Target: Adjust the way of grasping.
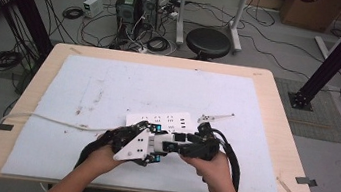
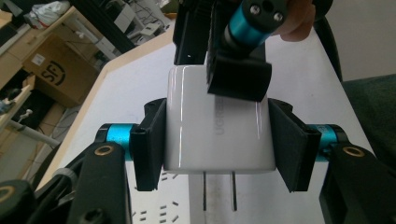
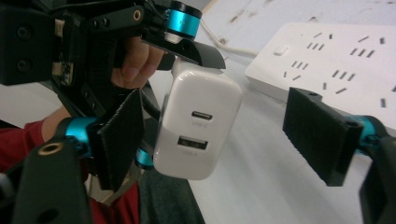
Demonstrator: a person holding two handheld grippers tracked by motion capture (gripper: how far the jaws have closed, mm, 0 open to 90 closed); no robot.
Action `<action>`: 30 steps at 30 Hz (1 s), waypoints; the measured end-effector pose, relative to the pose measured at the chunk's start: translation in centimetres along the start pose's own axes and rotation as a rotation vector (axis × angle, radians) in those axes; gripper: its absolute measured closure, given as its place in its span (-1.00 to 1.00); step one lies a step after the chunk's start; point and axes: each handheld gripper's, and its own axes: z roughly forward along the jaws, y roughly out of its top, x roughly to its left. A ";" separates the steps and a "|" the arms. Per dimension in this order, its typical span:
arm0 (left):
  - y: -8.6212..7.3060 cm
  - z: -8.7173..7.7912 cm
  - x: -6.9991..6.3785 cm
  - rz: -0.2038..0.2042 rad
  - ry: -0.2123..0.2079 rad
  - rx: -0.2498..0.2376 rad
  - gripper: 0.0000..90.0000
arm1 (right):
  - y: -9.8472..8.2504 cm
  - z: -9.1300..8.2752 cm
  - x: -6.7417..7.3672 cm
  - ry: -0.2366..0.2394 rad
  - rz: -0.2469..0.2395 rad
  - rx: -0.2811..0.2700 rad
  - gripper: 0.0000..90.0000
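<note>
Now the white charger is clenched by the left tongs above the power strip — the right tongs are spread around it, released.

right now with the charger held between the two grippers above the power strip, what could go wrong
The left gripper clamps the white USB charger, while the right gripper stands open around it. A one-sided touch could twist it. If tilted, the prongs may miss the power strip slots. The strip lies loose and may slide.

White charger, prongs down, above power strip
</note>
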 end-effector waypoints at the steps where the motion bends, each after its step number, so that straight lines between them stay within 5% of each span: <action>1: 0.1 0.0 0.0 0.007 0.007 0.000 -0.06 | 0.0 0.0 0.0 0.009 -0.002 -0.008 -0.38; 10: 0.4 0.0 -0.2 0.034 0.018 0.000 -0.06 | 0.1 0.2 0.1 0.091 -0.008 -0.013 0.21; 20: 0.5 0.0 -0.3 0.063 0.028 0.010 -0.06 | 0.1 0.3 -0.1 0.104 0.025 0.005 0.31; 23: 0.5 0.1 -0.3 0.054 0.028 -0.003 -0.07 | 0.1 0.2 -0.2 0.131 0.042 0.004 0.38; 25: 0.5 0.0 -0.4 0.039 0.067 -0.021 -0.15 | 0.2 0.0 -0.2 0.144 0.041 -0.001 0.40; 26: 0.5 0.0 -0.5 0.027 0.102 -0.028 -0.35 | 0.2 0.0 -0.1 0.145 0.039 -0.006 0.41; 27: 0.5 -0.1 -0.5 0.017 0.119 -0.029 -0.50 | 0.2 -0.3 -0.1 0.120 0.034 -0.009 0.41; 30: 0.3 -0.3 -0.2 -0.016 0.101 -0.024 -0.51 | 0.3 -0.6 0.0 0.096 0.026 -0.013 0.41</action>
